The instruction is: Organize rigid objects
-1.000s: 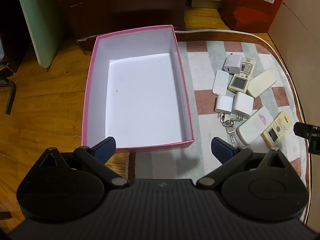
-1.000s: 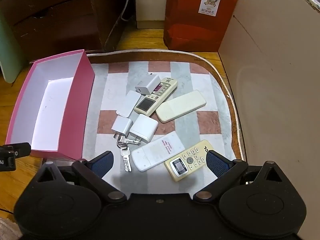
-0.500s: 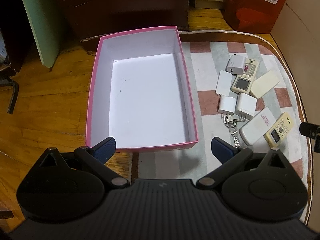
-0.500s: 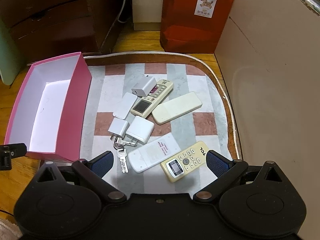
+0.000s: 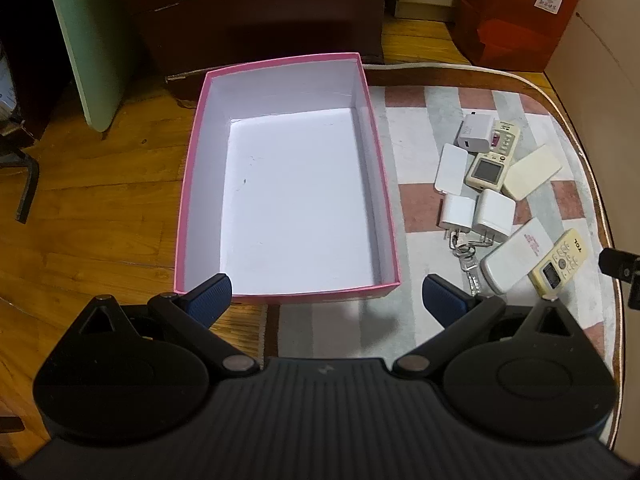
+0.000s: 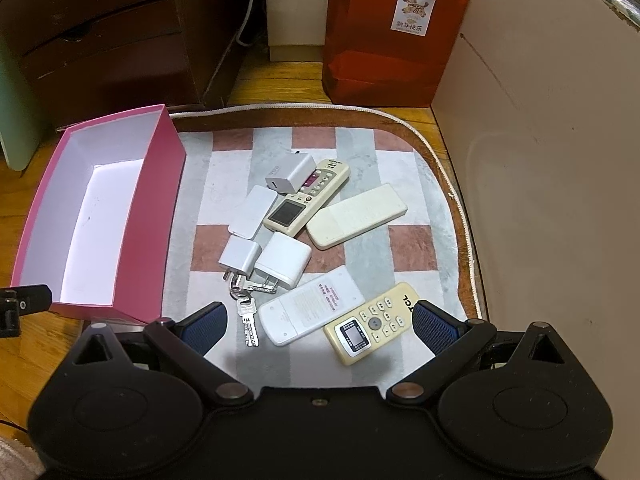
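Both grippers hover with jaws spread wide, nothing held. The left gripper (image 5: 325, 296) sits over the empty pink box (image 5: 384, 184); the right gripper (image 6: 320, 322) hangs just above the pile on the rug (image 6: 360, 148). The yellowish TCL remote (image 6: 370, 326) is nearest, beside the white remote (image 6: 310, 310) and keys (image 6: 246, 316). It's probably light, stiff, slick plastic, so I'd pinch across its long sides mid-body.

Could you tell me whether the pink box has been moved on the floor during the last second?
Cannot tell. The pink box keeps its place against the rug edge; it only shifts within both views, so the cameras seem to have moved, not the box.
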Demonstrator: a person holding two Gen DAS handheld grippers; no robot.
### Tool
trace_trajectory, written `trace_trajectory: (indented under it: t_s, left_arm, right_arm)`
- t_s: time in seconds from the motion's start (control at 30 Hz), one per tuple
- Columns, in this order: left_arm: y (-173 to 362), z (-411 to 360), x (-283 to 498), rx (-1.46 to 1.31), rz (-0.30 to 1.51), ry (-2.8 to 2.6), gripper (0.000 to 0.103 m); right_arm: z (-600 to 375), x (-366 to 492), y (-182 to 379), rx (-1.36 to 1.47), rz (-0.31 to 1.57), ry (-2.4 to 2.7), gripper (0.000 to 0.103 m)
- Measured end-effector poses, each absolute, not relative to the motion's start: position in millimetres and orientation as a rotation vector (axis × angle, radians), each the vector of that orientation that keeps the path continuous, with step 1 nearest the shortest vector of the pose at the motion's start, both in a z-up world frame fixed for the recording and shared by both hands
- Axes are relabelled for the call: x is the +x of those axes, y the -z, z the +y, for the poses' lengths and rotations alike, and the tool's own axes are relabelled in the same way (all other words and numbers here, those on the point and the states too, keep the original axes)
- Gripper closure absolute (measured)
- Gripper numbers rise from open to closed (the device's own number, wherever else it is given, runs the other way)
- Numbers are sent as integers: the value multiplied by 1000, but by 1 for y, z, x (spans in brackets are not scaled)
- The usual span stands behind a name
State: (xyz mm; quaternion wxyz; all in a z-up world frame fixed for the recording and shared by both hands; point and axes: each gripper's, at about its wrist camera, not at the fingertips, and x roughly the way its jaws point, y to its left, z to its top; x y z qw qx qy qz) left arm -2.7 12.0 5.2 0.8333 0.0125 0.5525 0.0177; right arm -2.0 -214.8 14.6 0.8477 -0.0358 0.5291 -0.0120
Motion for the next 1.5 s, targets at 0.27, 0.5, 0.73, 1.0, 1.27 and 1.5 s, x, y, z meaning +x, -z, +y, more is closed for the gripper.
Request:
trace_trajectory:
  t_s: [0.27,0.5,0.73,1.0,1.27,1.5]
  left_arm:
    - [-4,15,-4,7,1175,-39,0]
    - [-5,18,-4,-12,1177,-43,0]
    - [-4,18,-3,-11,1181,-49,0]
    - [-3,19,-4,-10,1182,-49,0]
    - [-1,23,-5,-49,1186,-51,0]
    - [-1,22,-4,-51,1182,-56,0]
  right_arm:
    - [-216,-1,-14,-75,1118,28,3]
    - [-217,-1,-14,-76,1121,29,3]
    - [-217,-1,-14,-77,1122,29,3]
    - [-215,0,-12,-78,1126,35,3]
    - [-217,0,-12,-77,1130,36,3]
    - [-216,0,-12,-79,1130,37,3]
